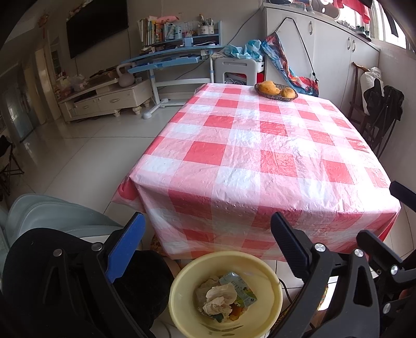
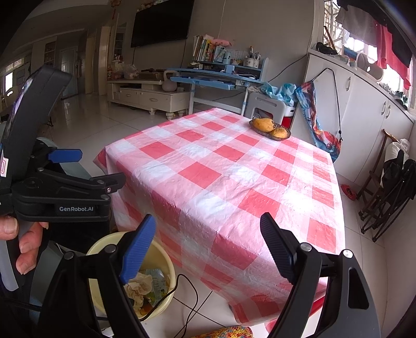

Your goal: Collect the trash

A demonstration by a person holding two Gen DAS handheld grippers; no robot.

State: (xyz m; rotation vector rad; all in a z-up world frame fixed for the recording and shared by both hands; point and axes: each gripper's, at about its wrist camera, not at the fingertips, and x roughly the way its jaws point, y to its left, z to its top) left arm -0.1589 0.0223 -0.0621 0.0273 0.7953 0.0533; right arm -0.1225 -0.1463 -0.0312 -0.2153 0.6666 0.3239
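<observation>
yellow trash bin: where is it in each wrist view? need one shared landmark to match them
Left wrist: yellow bin at bottom centre, on the floor below the table's near edge, between the left gripper fingers; crumpled tissue inside.
Right wrist: bin at bottom left, partly behind the right gripper blue finger.
Shared landmark: fruit basket at the table's far end.

A lived-in home, its living and dining space in 1 room: a table under a red-and-white checked cloth (image 1: 260, 145), a wall-mounted television (image 2: 161, 22) above a low cream cabinet (image 2: 150, 97), a blue study desk (image 1: 171, 56) crowded with books, white cupboards (image 2: 364, 104), tiled floor.
</observation>
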